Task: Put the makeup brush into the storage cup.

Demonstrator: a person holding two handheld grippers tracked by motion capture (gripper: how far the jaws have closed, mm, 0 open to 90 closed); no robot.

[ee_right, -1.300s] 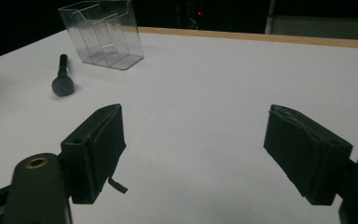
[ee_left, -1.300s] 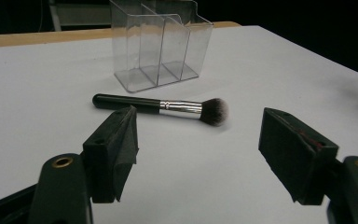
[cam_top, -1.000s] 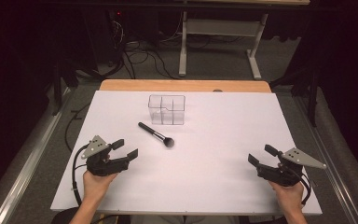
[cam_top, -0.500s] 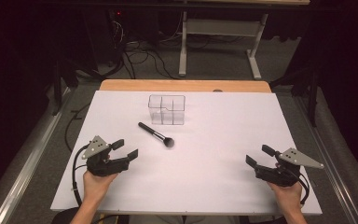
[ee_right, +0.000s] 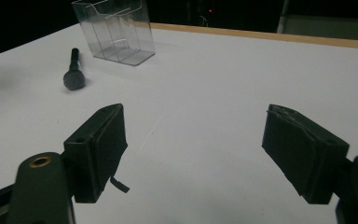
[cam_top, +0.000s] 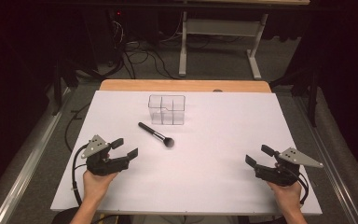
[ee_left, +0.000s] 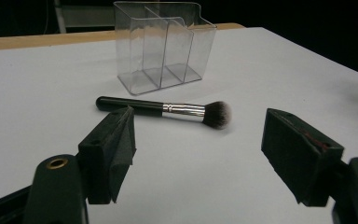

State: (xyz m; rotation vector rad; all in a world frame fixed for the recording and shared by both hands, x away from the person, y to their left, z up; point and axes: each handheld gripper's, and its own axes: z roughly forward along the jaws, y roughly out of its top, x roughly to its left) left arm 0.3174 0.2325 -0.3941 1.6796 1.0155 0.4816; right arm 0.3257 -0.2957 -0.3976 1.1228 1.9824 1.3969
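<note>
Nothing has shifted: we hold both the left gripper [cam_top: 124, 149] and right gripper [cam_top: 259, 156] wide open, empty, below centre frame's glossy-handled, soft-bristled brush [cam_top: 156, 135] and clear ribbed organizer [cam_top: 167, 109].

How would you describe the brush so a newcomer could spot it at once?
Start at the white table, then find the clear organizer near its far edge. Just in front of it, nearer the left gripper, lies the brush. It is the sole dark, slim thing lying flat there, with a black handle, silver collar and fluffy head.
</note>
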